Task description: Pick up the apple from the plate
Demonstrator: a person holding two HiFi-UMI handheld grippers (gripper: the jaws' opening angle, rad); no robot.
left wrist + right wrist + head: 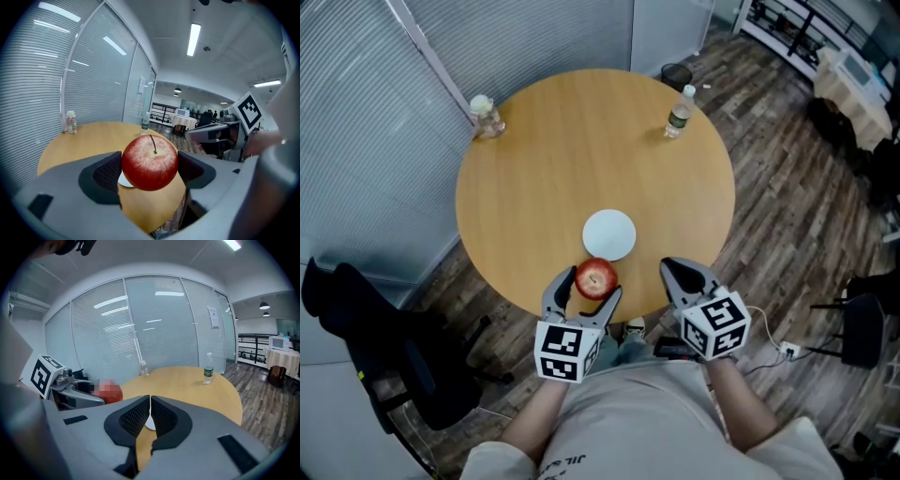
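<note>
A red apple (596, 277) with a dark stem is held off the table, with my left gripper (589, 285) shut on it; its two black pads press the apple (150, 162) from either side. The white plate (609, 233) lies bare on the round wooden table (534, 169), just beyond the apple. My right gripper (682, 274) hovers over the table's near edge to the right, shut with nothing between its pads (161, 417). The right gripper view shows the apple (108, 391) at the left as a blurred red patch.
A small jar (486, 115) stands at the table's far left and a water bottle (679, 112) at the far right. A black chair (384, 337) is on the floor at the left, another chair (861, 323) at the right. Glass walls with blinds stand behind.
</note>
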